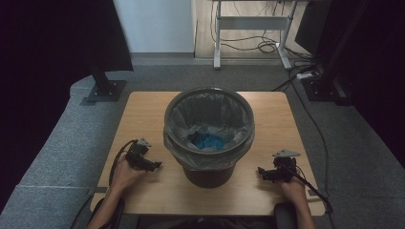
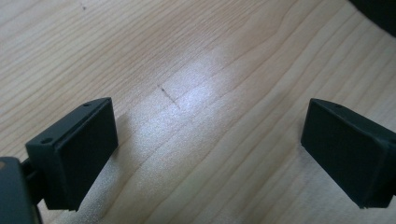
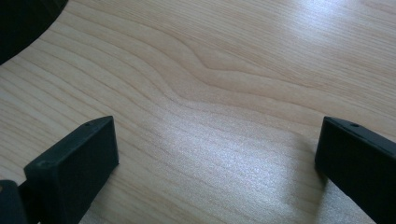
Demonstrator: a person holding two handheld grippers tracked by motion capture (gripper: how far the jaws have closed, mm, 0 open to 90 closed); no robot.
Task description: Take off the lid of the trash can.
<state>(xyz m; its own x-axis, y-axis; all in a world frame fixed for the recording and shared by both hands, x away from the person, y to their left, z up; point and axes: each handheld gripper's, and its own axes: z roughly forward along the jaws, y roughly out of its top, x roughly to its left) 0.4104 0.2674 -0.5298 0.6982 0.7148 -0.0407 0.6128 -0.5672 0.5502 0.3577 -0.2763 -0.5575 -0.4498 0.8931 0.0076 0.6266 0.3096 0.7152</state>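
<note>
No text, label, brand, number or sign can be read anywhere: not on the bin point(image 1: 208, 138), its liner point(image 1: 191, 114), the desk point(image 1: 143, 119) or either gripper.

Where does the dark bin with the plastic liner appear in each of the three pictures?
High view: the bin stands mid-table, between the left gripper and the right gripper.
Left gripper view: a dark edge in the top right corner, probably the bin.
Right gripper view: a dark curved edge in the top left corner, probably the bin.
Shared landmark: the wooden table.
</note>
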